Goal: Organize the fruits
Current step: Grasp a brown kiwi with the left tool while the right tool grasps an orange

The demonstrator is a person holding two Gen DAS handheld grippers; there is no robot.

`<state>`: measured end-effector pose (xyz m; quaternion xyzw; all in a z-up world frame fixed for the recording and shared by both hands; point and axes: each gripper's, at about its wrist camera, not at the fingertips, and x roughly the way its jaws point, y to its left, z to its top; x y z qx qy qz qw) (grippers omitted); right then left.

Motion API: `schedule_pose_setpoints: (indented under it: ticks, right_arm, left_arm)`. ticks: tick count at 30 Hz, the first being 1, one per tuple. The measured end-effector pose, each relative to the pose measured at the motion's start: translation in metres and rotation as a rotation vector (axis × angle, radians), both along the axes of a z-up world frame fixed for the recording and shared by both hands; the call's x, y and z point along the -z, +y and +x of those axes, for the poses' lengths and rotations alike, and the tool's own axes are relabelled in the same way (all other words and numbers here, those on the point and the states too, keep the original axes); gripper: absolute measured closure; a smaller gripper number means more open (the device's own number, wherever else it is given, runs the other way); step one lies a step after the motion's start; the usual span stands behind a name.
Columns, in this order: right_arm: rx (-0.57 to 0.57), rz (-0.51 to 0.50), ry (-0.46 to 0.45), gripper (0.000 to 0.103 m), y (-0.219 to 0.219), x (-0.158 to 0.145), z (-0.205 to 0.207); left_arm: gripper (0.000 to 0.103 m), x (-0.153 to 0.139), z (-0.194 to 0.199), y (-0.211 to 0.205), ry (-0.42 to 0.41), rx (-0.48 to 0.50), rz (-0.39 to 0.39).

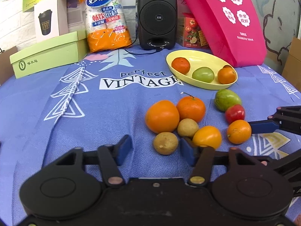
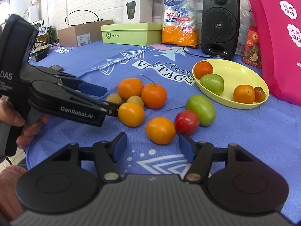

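Observation:
A yellow oval dish (image 1: 222, 83) (image 2: 239, 69) holds oranges, a green fruit (image 1: 203, 74) and a small dark tomato (image 2: 260, 93). Loose on the blue cloth lie a big orange (image 1: 162, 116), a stemmed mandarin (image 1: 191, 109), two brown longans (image 1: 165, 143), a yellow-orange fruit (image 1: 207, 137) (image 2: 131, 114), a small orange (image 1: 239, 131) (image 2: 160, 130), a red tomato (image 1: 235, 113) (image 2: 186, 121) and a green fruit (image 1: 226, 99) (image 2: 200, 109). My left gripper (image 1: 155, 149) is open, just short of a longan. My right gripper (image 2: 151, 146) is open, just short of the small orange.
A black speaker (image 1: 157, 17), an orange pack of paper cups (image 1: 107, 18), a green box (image 1: 47, 54), a white cup box (image 1: 49, 18), a tomato cracker box (image 1: 193, 32) and a pink bag (image 1: 225, 18) line the back. A cardboard box (image 2: 82, 33) stands far left.

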<state>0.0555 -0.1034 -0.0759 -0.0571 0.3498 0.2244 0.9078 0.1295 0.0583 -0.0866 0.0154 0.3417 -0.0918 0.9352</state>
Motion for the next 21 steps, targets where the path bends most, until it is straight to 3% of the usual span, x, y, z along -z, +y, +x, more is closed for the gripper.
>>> schedule_pose_setpoints:
  ticks: [5,7,11,18,21]
  right_arm:
    - [-0.002,-0.002,-0.001,0.041,0.0032,0.0017,0.0037]
    - [-0.002,-0.002,-0.001,0.041,0.0035,0.0016,0.0041]
    - [-0.002,-0.007,-0.001,0.041,0.0046,0.002,0.0053]
    - [0.0,-0.007,-0.003,0.041,0.0058,0.0021,0.0059]
    - [0.006,-0.006,-0.007,0.047,0.0075,0.0021,0.0067]
  left_arm:
    - [0.066,-0.0019,-0.0021,0.003,-0.01,-0.002,-0.003]
    - [0.078,-0.0029,-0.0038,0.0019,-0.006,0.02,-0.019]
    - [0.078,-0.0018,-0.0065,-0.0068,-0.021,0.026,0.04]
    - [0.078,-0.0006,-0.0085,-0.0028,-0.02,0.027,0.021]
    - [0.078,-0.0009,-0.01,-0.0001,-0.015,0.027,0.009]
